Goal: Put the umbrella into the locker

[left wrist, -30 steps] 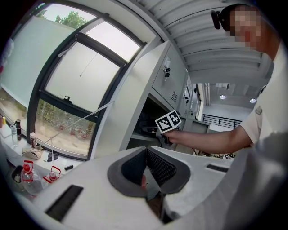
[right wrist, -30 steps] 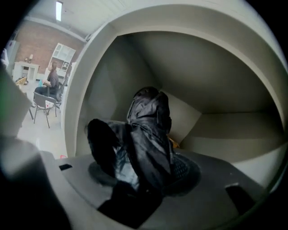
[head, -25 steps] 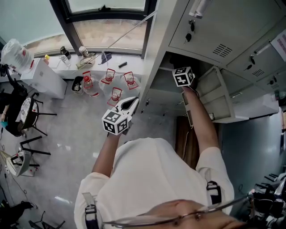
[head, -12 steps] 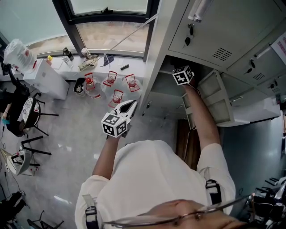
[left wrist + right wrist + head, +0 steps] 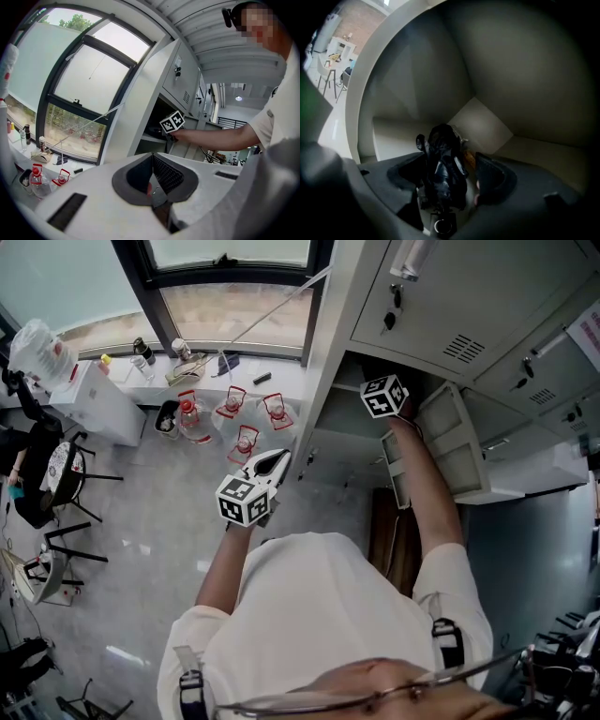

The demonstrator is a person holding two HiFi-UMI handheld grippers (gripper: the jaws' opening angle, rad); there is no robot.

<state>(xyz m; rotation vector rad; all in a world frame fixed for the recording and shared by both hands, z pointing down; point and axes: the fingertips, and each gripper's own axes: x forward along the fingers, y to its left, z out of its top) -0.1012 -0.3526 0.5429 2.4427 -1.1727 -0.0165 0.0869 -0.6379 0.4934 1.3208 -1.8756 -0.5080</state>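
Note:
A folded black umbrella point(image 5: 443, 171) lies inside the grey locker compartment point(image 5: 487, 126), its handle end towards the camera. My right gripper point(image 5: 446, 168) reaches into that compartment with the umbrella between its jaws. The jaws are opening, and a gap shows beside the right pad point(image 5: 487, 176). In the head view only its marker cube point(image 5: 384, 396) shows at the locker's open compartment point(image 5: 345, 423). My left gripper point(image 5: 279, 457) hangs in front of the person, away from the locker. It is shut with nothing in it point(image 5: 153, 157).
The compartment's door point(image 5: 459, 442) stands swung open to the right. Shut locker doors with keys point(image 5: 450, 306) are above. Red-handled bottles point(image 5: 239, 413) stand on the floor below the window. A white box point(image 5: 89, 399) and chairs point(image 5: 61, 479) are at the left.

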